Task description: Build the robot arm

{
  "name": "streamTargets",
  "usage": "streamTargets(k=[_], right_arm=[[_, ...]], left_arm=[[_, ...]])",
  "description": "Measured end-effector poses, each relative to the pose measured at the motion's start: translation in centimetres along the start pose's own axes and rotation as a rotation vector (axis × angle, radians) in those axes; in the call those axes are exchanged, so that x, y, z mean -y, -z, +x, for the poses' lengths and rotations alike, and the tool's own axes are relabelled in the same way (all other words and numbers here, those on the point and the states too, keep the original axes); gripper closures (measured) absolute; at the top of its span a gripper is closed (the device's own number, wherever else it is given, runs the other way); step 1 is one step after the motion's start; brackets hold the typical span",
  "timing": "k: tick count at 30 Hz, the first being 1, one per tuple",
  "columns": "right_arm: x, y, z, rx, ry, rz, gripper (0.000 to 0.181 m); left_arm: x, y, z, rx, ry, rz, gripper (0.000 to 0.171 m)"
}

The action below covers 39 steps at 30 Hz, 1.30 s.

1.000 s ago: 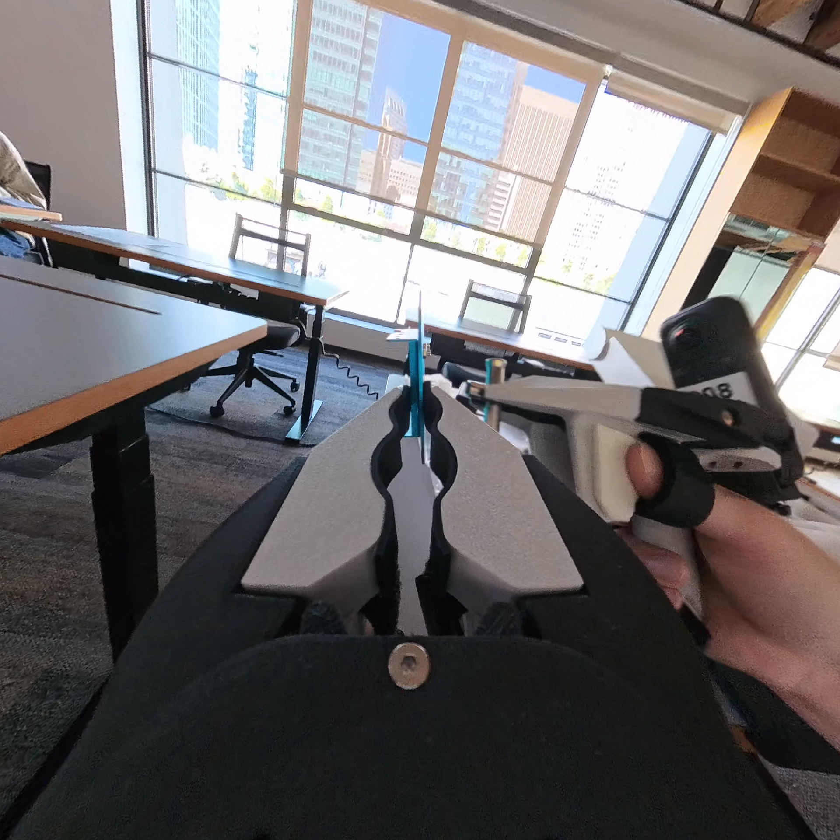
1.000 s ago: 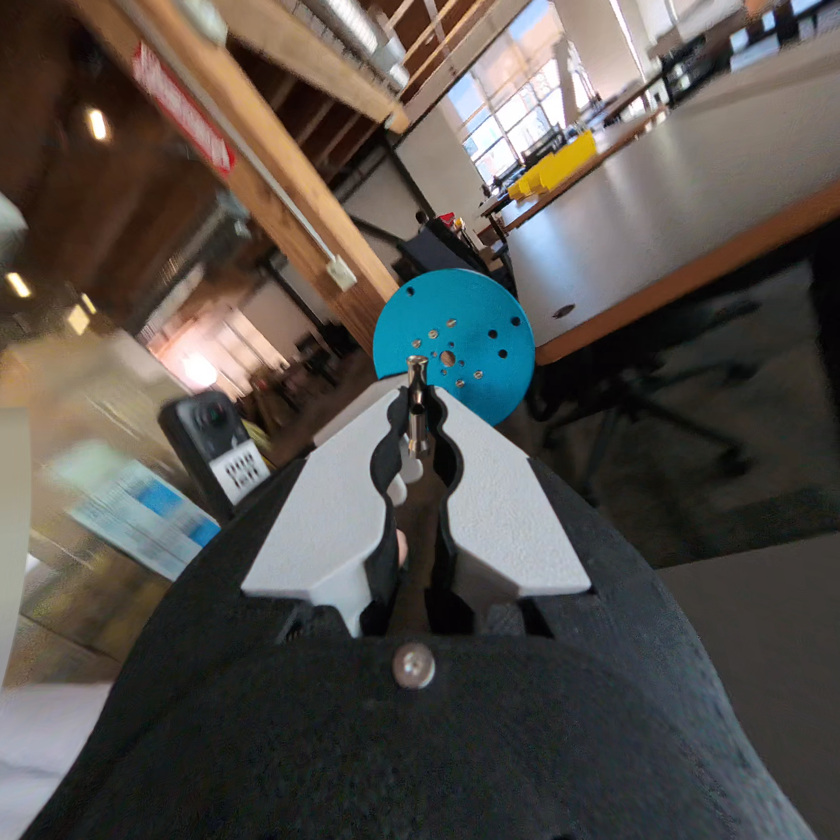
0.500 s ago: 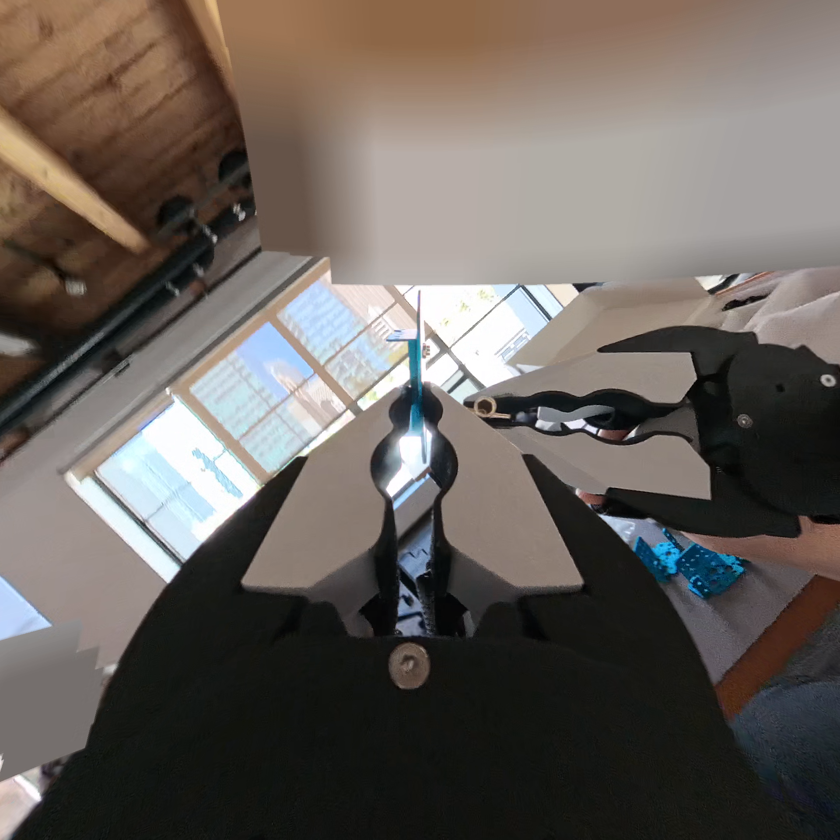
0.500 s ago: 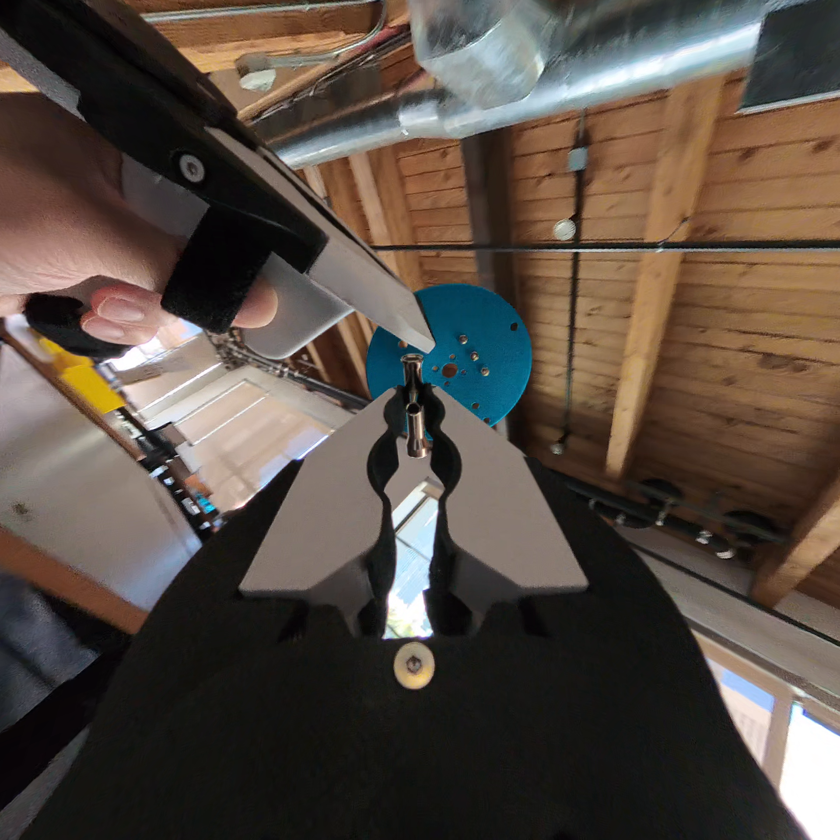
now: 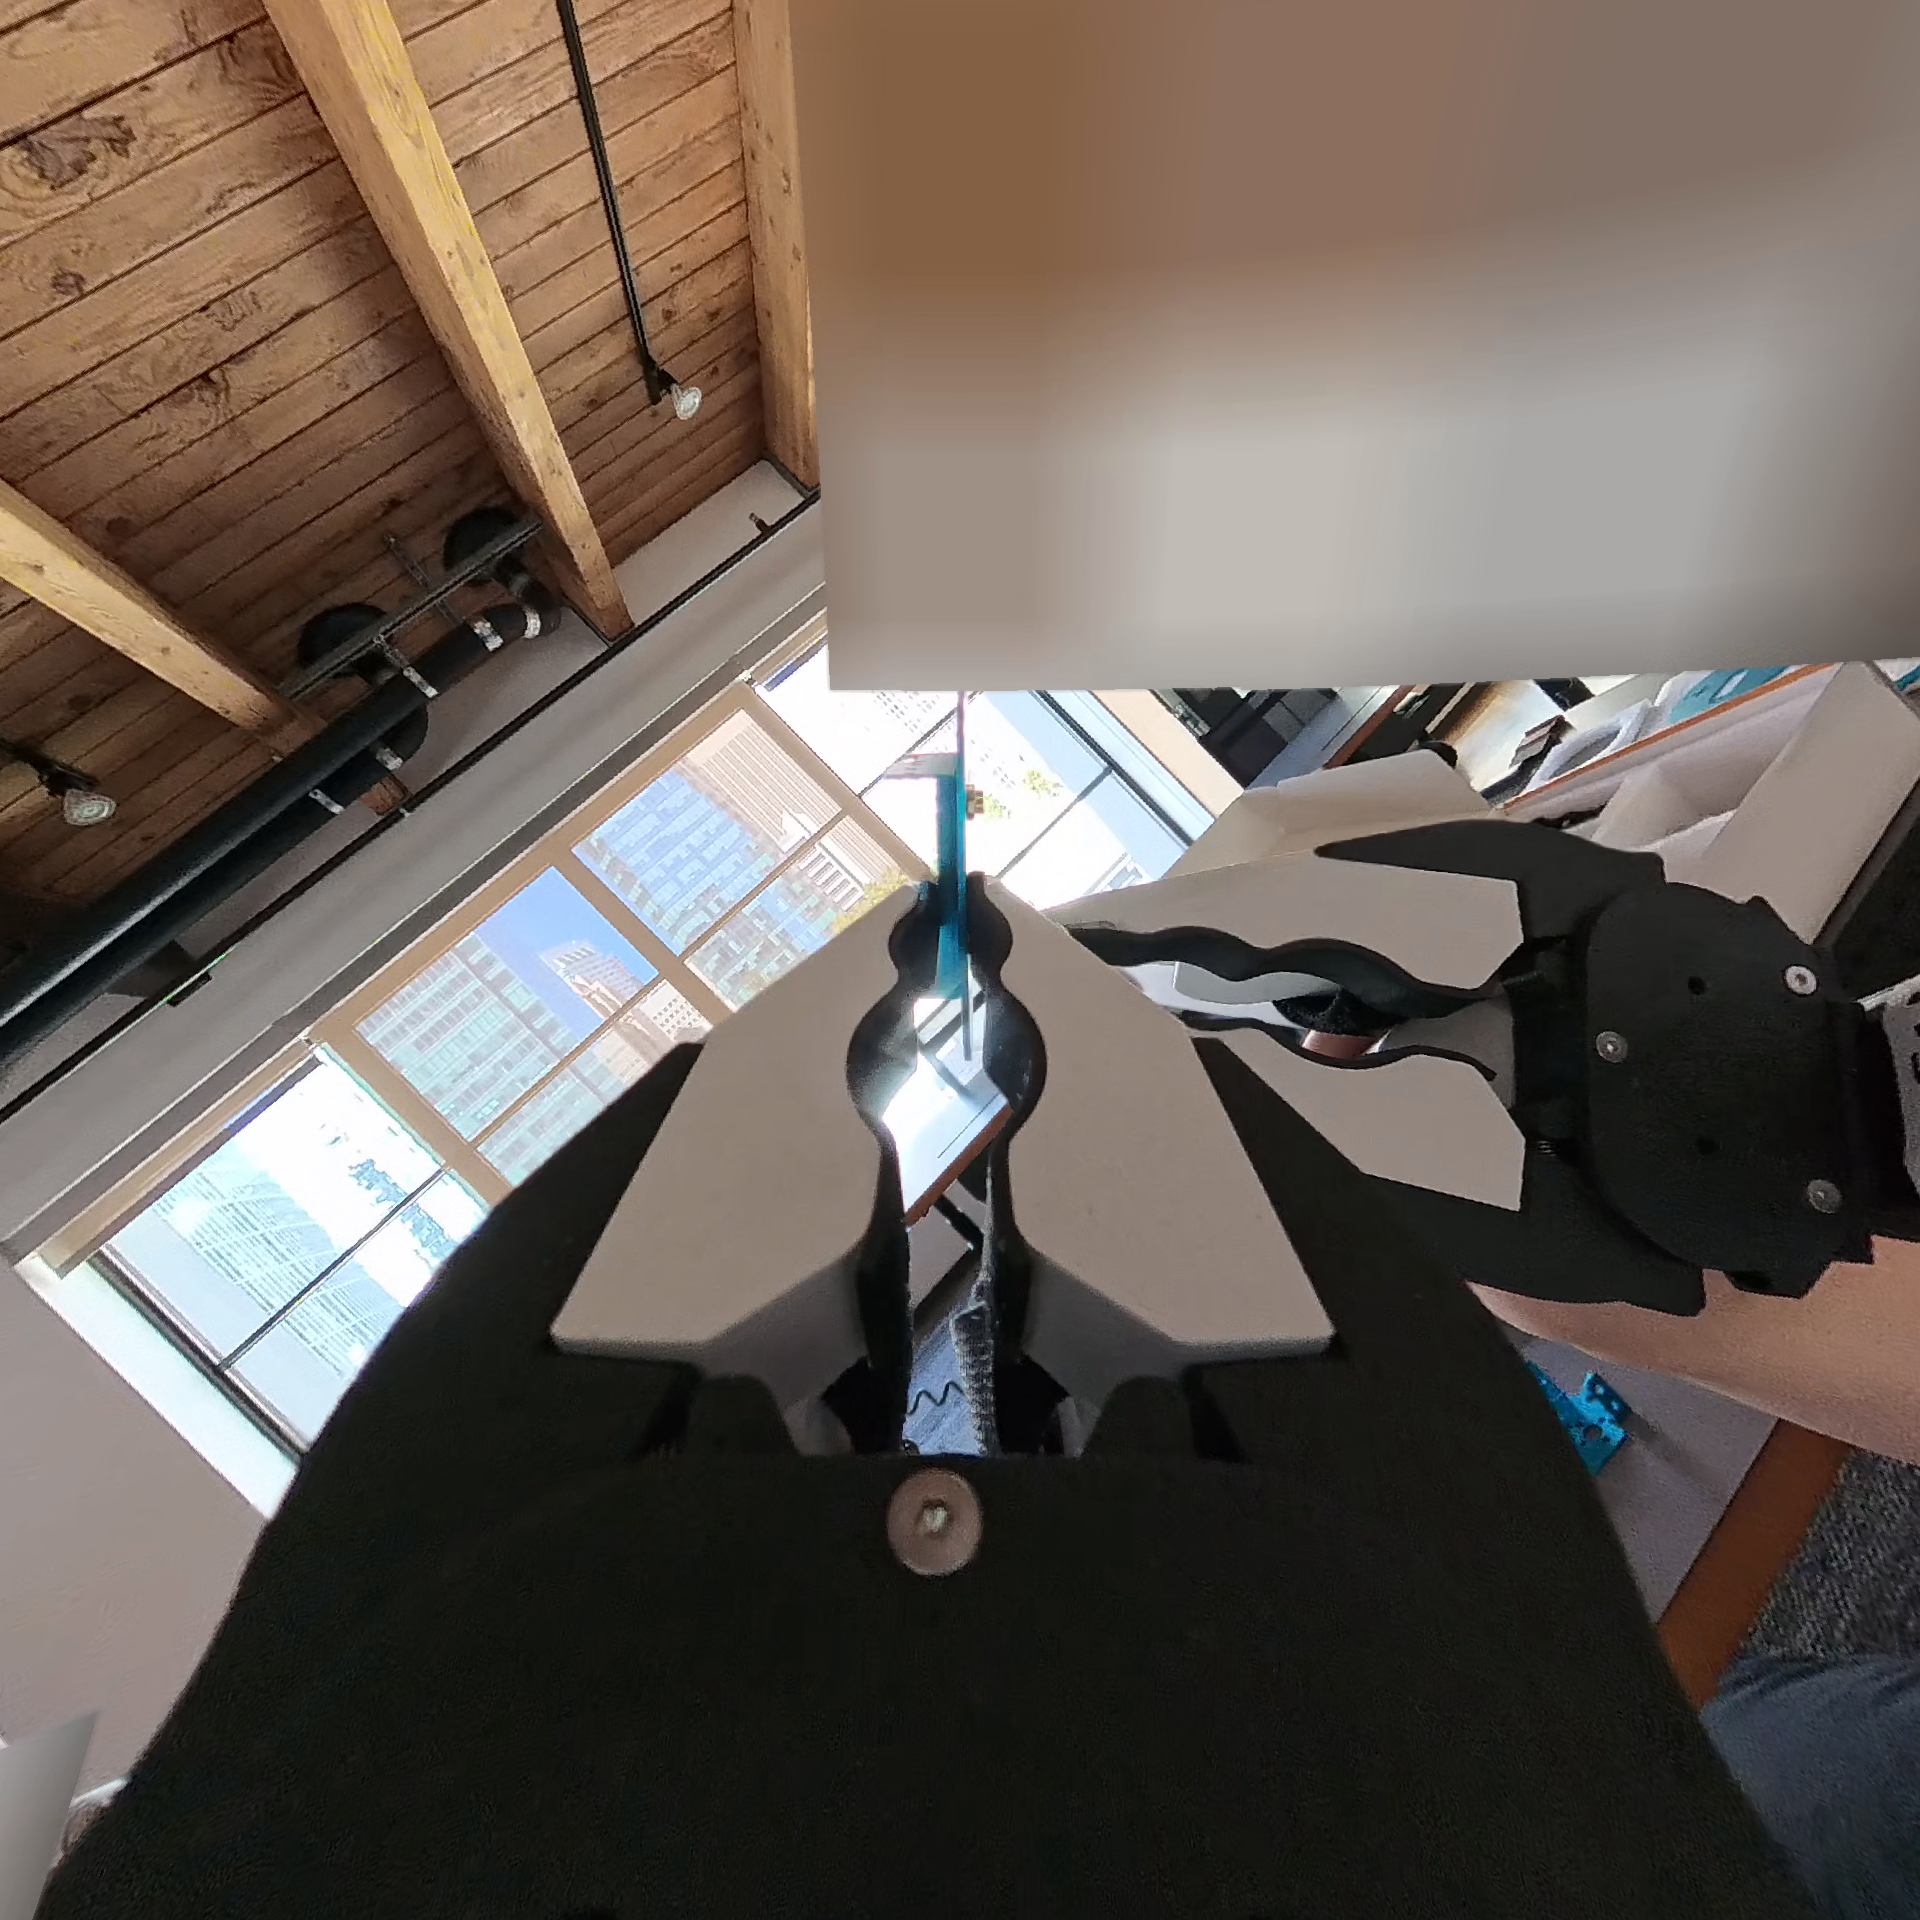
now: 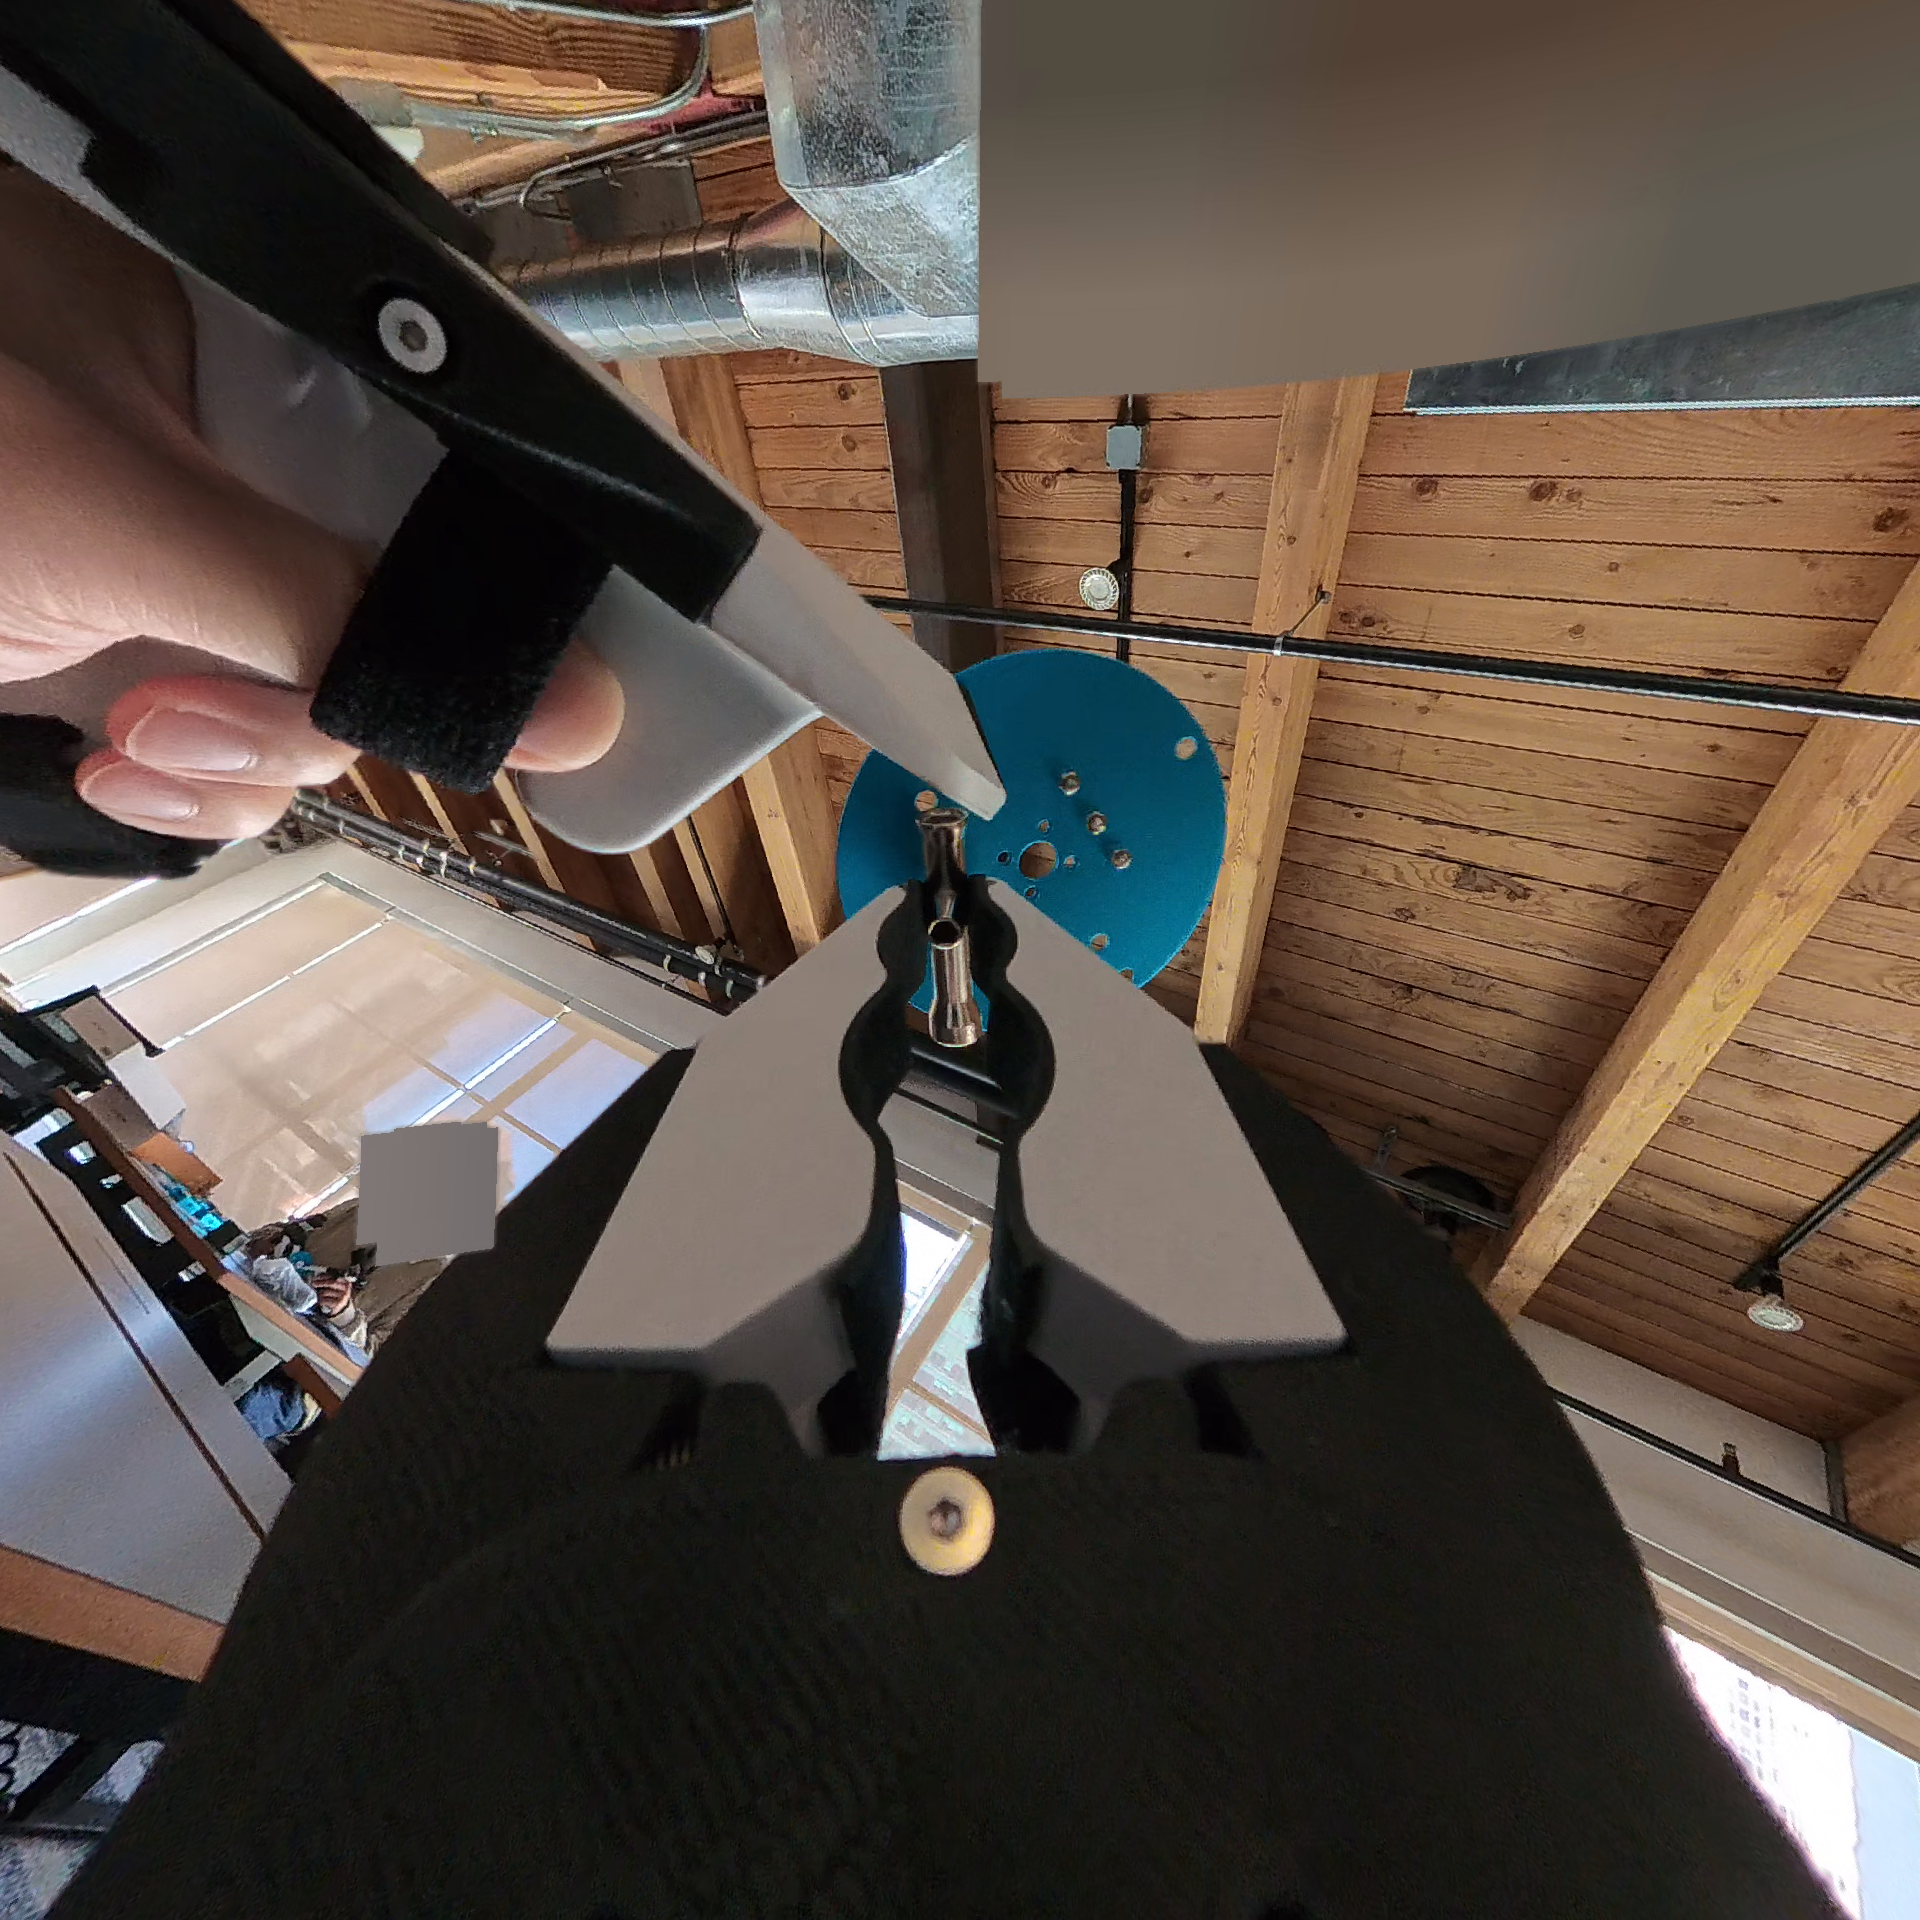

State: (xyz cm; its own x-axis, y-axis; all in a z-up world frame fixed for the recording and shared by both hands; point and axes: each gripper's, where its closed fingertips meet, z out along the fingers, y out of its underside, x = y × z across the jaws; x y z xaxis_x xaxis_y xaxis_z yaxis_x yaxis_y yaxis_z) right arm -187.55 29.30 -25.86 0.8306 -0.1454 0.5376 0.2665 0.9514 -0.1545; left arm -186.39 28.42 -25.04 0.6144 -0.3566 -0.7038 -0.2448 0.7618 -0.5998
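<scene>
Swung upward since a second ago, away from desks and floor toward the timber ceiling, and drawn closer together. Grips a blue disc (image 6: 1132, 790) by its rim in the left gripper (image 5: 951, 896), fingers closed on it, flat face turned toward the right hand. Pinches a small metal socket tool (image 6: 948, 935) in the right gripper (image 6: 948, 891), fingers closed, long axis along them, tip aimed at the disc face just beside the left fingertip (image 6: 935, 748); touching or apart, cannot tell. Held in mid-air, off the bench (image 5: 1704, 1455).
</scene>
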Motion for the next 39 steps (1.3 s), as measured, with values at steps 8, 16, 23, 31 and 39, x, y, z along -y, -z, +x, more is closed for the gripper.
streamTargets(k=[8,16,23,31,39], right_arm=[[-0.3,-0.1,0.2,0.03,-0.032,-0.06,0.175],[-0.1,0.0,0.3,0.054,-0.011,-0.085,0.175],[0.0,0.1,0.2,0.142,-0.223,-0.145,0.175],[0.3,0.2,0.8,0.109,-0.039,-0.084,0.175],[0.3,0.2,0.9,0.152,-0.318,-0.132,0.175]], left_arm=[[-0.1,0.0,0.0,-0.014,0.063,0.038,0.168],[0.1,0.2,0.0,-0.008,0.132,0.06,0.168],[0.3,0.6,0.2,0.015,0.049,0.078,0.168],[0.9,0.3,0.4,0.037,0.131,0.082,0.168],[1.0,0.2,0.5,0.036,0.151,0.102,0.167]])
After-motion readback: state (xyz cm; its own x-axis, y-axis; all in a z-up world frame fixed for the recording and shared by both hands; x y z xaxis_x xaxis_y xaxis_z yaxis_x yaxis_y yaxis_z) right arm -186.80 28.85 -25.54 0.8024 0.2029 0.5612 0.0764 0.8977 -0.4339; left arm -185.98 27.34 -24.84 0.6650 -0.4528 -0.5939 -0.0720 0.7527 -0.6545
